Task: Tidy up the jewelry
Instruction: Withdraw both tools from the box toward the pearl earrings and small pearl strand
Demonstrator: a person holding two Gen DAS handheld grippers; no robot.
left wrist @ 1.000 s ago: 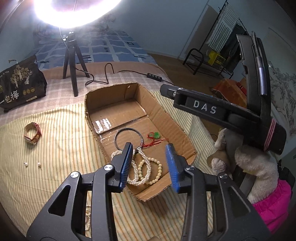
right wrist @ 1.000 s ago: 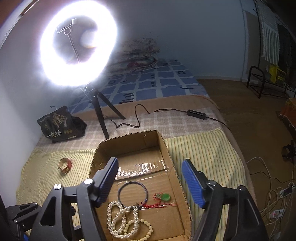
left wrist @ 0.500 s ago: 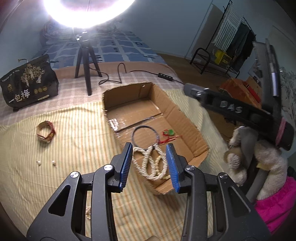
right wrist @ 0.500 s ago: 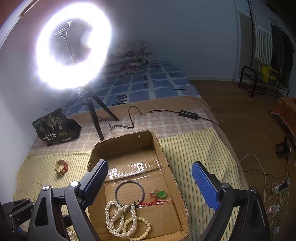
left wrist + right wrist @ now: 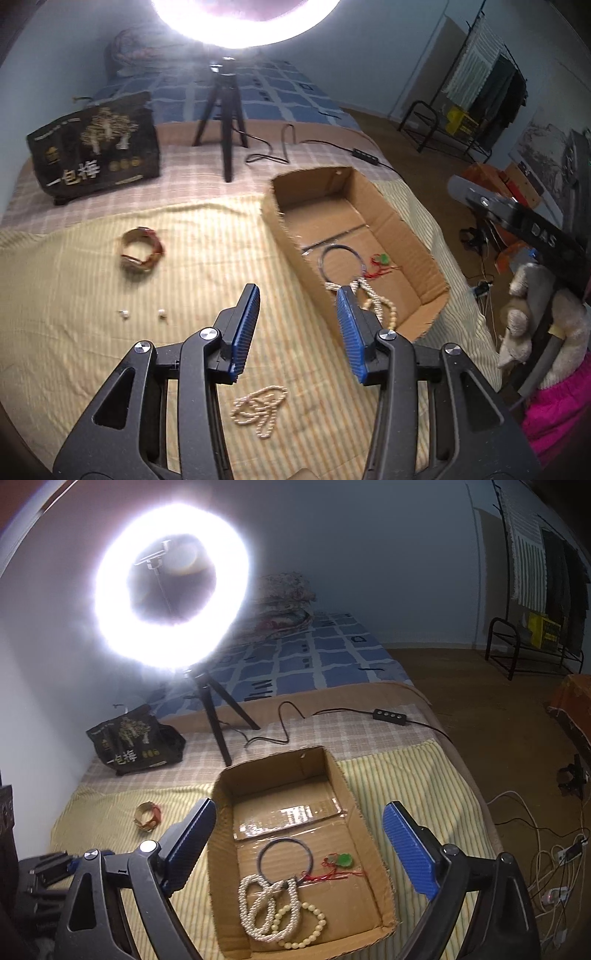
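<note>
A cardboard box [image 5: 406,225] [image 5: 284,771] lies on the striped cloth. It holds a white pearl necklace [image 5: 258,908], a cream bead bracelet [image 5: 310,926], a dark bangle [image 5: 284,856] and a green pendant on red cord [image 5: 343,860]. A loose bead necklace [image 5: 260,408] lies on the cloth below my left gripper [image 5: 297,328], which is open and empty. A brown wristband [image 5: 140,251] [image 5: 147,814] and two small pearls [image 5: 142,314] lie to its left. My right gripper [image 5: 299,843] is open wide and empty above the box.
A ring light on a tripod [image 5: 218,723] and a black printed bag [image 5: 96,151] stand at the back. A cable with a switch [image 5: 391,714] runs right. A plush toy [image 5: 535,325] sits off the bed's right edge. The right gripper's body [image 5: 524,221] reaches in from the right.
My left gripper has swung left, away from the box and over the open cloth, bringing the loose bead necklace into view. My right gripper's jaws have opened wider.
</note>
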